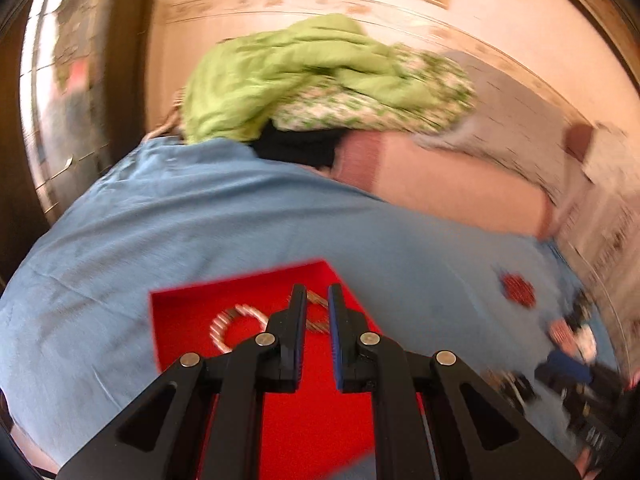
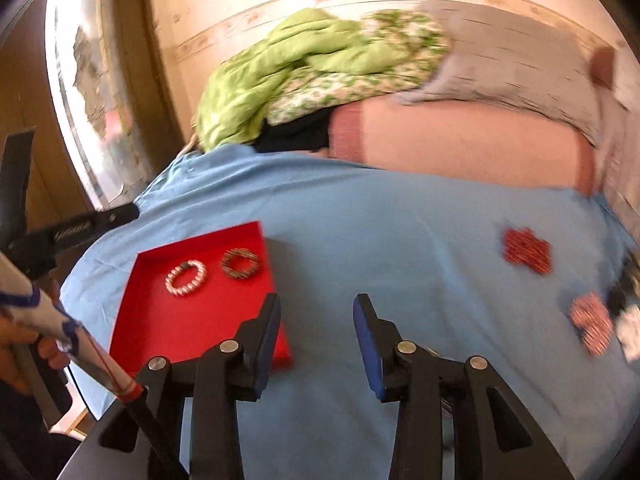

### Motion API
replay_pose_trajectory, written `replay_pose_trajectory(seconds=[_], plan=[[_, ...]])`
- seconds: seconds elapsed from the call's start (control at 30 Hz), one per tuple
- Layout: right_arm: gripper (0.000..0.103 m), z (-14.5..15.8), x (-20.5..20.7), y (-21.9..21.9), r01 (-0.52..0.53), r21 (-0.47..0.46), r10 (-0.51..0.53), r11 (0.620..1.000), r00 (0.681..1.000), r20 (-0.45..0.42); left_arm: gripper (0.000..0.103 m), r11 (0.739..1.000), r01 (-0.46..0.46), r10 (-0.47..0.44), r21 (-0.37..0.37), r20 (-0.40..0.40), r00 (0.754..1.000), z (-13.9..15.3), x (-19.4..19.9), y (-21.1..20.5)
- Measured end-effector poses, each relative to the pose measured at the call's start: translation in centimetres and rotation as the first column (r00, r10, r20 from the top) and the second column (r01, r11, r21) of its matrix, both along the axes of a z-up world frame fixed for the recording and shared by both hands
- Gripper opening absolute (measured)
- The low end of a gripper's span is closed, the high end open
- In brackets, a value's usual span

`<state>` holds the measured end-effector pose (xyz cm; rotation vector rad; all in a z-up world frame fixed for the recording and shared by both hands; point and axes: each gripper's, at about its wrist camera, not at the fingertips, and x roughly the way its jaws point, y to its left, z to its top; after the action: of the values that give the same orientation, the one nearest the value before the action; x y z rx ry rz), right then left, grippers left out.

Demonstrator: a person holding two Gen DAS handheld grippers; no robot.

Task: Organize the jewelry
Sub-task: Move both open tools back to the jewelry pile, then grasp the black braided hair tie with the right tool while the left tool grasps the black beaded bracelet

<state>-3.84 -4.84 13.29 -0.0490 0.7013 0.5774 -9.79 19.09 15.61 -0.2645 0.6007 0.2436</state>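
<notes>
Sorting under way: 2 bracelets, pearl bracelet (image 2: pixel 186 278) and dark beaded bracelet (image 2: pixel 240 264), inside red tray (image 2: pixel 160 320) on bed; red beaded piece (image 2: pixel 527 251) well right of tray; left hand-held gripper (image 1: pixel 317 294) over tray, narrowly parted, empty; right hand-held gripper (image 2: pixel 316 304) beside tray, spread, empty; next: probably fetch red piece.

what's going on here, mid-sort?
A person with two handheld grippers is sorting jewelry on a blue sheet. The red tray holds a pearl bracelet and a dark beaded bracelet. The left gripper hovers over the tray, nearly closed, holding nothing. The right gripper is open; red bangles and pink bangles wait to its right.
</notes>
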Motion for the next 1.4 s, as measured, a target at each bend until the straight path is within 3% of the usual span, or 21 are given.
replay_pose_trajectory(seconds=[0.23, 0.43, 0.5, 0.57, 0.6, 0.7, 0.83, 0.97, 1.13, 1.33, 1.37, 1.4], plan=[[0.041, 0.5, -2.9, -11.6, 0.117, 0.067, -0.115, 0.991, 0.993, -0.028, 0.010, 0.977, 0.213, -0.213, -0.008, -0.052, 0.976, 0.6, -2.5, -10.4], [0.041, 5.1, -4.4, -19.2, 0.220, 0.144, -0.228, 0.965, 0.973, 0.035, 0.010, 0.928, 0.371, -0.371, 0.030, -0.006, 0.928, 5.4, -3.3, -18.2], [0.041, 7.2, -4.9, -21.0, 0.242, 0.173, -0.258, 0.955, 0.963, 0.076, 0.018, 0.904, 0.428, -0.428, 0.019, 0.031, 0.903, 7.2, -3.6, -20.2], [0.041, 8.9, -5.1, -22.2, 0.252, 0.190, -0.274, 0.949, 0.956, 0.102, 0.043, 0.892, 0.452, -0.453, 0.019, 0.042, 0.891, 7.7, -3.5, -21.3], [0.041, 9.2, -4.9, -22.5, 0.256, 0.190, -0.278, 0.948, 0.955, 0.103, 0.044, 0.889, 0.457, -0.457, 0.023, 0.043, 0.888, 7.6, -3.4, -21.6], [0.041, 7.7, -4.1, -22.5, 0.248, 0.193, -0.266, 0.949, 0.962, 0.070, 0.044, 0.897, 0.441, -0.441, 0.034, -0.014, 0.897, 5.3, -2.1, -22.0], [0.041, 2.2, -2.6, -20.3, 0.210, 0.137, -0.204, 0.968, 0.977, -0.055, 0.044, 0.917, 0.398, -0.399, -0.025, -0.084, 0.913, 0.6, 0.3, -20.4], [0.041, -2.3, -1.3, -16.9, 0.123, 0.077, -0.110, 0.989, 0.983, -0.148, 0.044, 0.937, 0.350, -0.347, 0.002, -0.120, 0.930, -2.8, 2.0, -18.3], [0.041, -4.7, 0.0, -12.2, -0.001, -0.031, -0.003, 1.000, 0.991, -0.137, 0.044, 0.948, 0.316, -0.317, -0.028, -0.127, 0.940, -5.8, 3.5, -15.8], [0.041, -7.0, 2.4, -8.4, -0.054, -0.131, 0.034, 0.990, 0.988, -0.151, 0.044, 0.944, 0.331, -0.329, -0.008, -0.137, 0.934, -7.1, 4.3, -15.3], [0.039, -7.6, 2.7, -8.0, -0.054, -0.159, 0.031, 0.986, 0.988, -0.149, 0.043, 0.941, 0.339, -0.337, -0.015, -0.138, 0.931, -7.3, 4.4, -15.3], [0.030, -7.9, 3.0, -7.6, -0.052, -0.179, 0.026, 0.982, 0.989, -0.149, 0.044, 0.938, 0.346, -0.345, -0.021, -0.139, 0.928, -7.3, 4.5, -15.4]])
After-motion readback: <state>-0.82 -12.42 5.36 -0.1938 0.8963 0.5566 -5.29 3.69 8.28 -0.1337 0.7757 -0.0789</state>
